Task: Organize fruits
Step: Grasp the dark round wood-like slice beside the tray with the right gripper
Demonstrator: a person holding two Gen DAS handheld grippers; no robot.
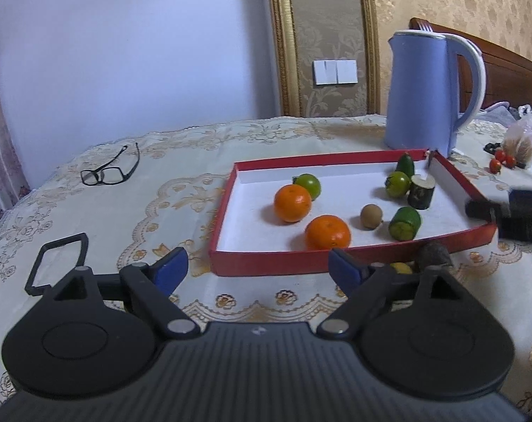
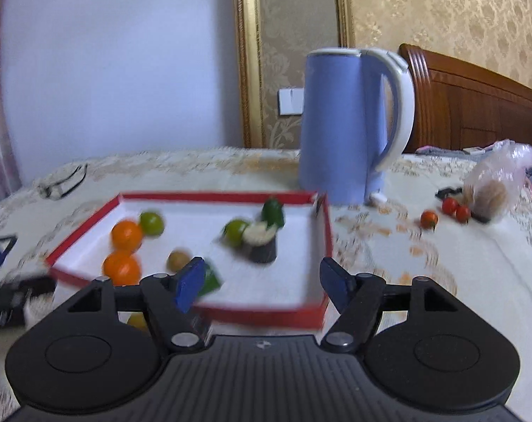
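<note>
Both grippers were released and held nothing: the left gripper [image 1: 258, 267] hovered before the near wall of the red tray [image 1: 276, 263], the right gripper [image 2: 260, 286] over its near right corner. Most fruits lay in the tray already, among them two oranges [image 1: 292, 203]. Three small tomatoes [image 2: 428, 218] were on the cloth, well apart from it. The right gripper should probably go there, approach low, and close gently so they do not roll away.

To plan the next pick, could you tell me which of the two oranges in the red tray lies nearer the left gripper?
The orange against the tray's near wall, just beyond the open left gripper; the other orange sits farther back beside a green fruit.
</note>
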